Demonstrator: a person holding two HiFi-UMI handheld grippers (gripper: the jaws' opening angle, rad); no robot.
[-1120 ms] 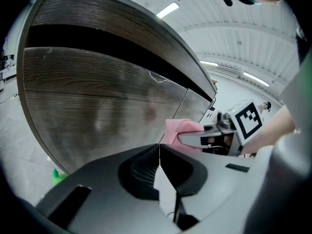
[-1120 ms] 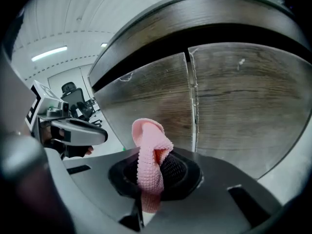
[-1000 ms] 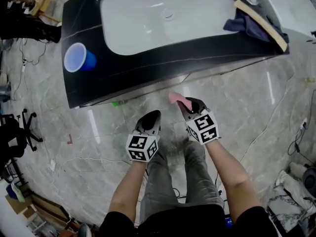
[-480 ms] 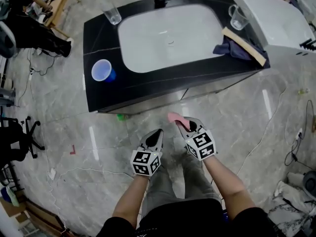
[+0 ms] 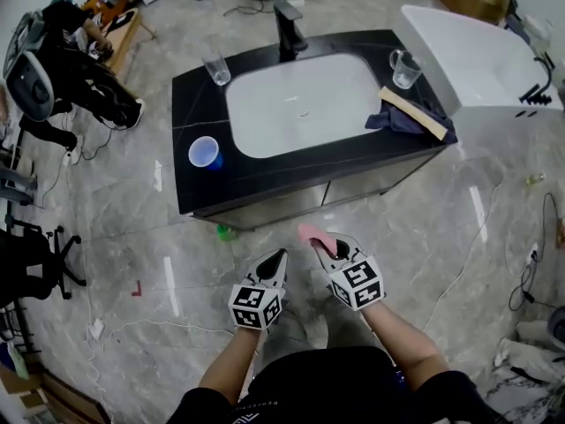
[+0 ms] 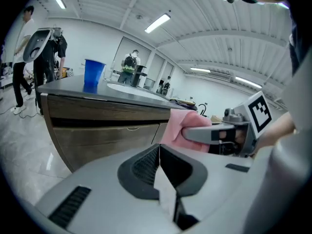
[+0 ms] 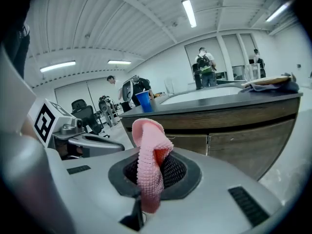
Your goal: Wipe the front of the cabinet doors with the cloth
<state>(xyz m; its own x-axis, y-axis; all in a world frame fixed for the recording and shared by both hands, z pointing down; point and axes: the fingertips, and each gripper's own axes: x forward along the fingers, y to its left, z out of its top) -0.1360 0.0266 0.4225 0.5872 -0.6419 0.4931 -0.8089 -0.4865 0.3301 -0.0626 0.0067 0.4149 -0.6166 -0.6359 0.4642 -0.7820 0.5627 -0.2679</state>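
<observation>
Squarely between right gripper [image 7: 152, 177] fingers [image 7: 179, 172]: cloth [image 7: 147, 152].

Long ceiling tubes [image 6: 157, 22] light the room brightly and evenly, so shadows stay soft. In the head view the polished floor [image 5: 424, 228] throws back pale streaks of glare, and the white basin [image 5: 300, 104] is nearly washed out against the dark, glossy worktop [image 5: 199, 113]. A narrow band of shade lies under the worktop's edge above the cabinet doors [image 7: 234, 145]. Both gripper views are strongly fisheye, with bowed lines and black corners. The cloth [image 7: 148, 160] is sharp enough to show its weave, while the nearest grey casing is soft.
</observation>
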